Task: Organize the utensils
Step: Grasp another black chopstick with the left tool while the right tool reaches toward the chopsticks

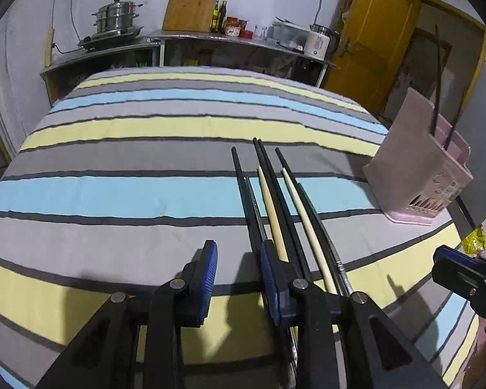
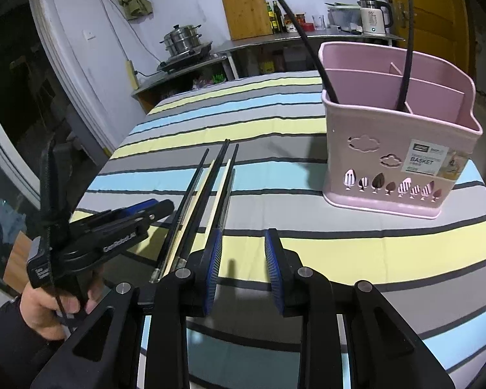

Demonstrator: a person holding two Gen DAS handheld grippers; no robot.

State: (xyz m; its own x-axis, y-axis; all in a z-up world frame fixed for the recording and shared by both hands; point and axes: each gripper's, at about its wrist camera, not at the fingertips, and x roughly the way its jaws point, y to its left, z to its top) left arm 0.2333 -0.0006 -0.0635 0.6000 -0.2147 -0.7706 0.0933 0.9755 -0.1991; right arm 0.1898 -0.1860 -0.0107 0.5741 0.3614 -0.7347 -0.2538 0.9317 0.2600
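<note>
Several chopsticks [image 1: 273, 194], black ones and two pale ones, lie side by side on the striped tablecloth [image 1: 129, 194]. My left gripper [image 1: 239, 259] is open just left of them, with only cloth between its fingers; its right finger [image 1: 270, 278] overlaps their near ends. In the right wrist view the same chopsticks [image 2: 196, 214] lie left of my open, empty right gripper [image 2: 243, 249]. The left gripper [image 2: 152, 207], held by a hand, reaches in from the left. A pink utensil basket [image 2: 395, 149] stands to the right with two black chopsticks [image 2: 405, 64] upright inside.
The pink basket [image 1: 418, 175] sits near the table's right edge, by a yellow packet [image 1: 474, 241]. The right gripper [image 1: 463, 272] shows at the far right. Behind the table stands a counter [image 1: 210, 37] with a steel pot, cutting board, bottles and kettle.
</note>
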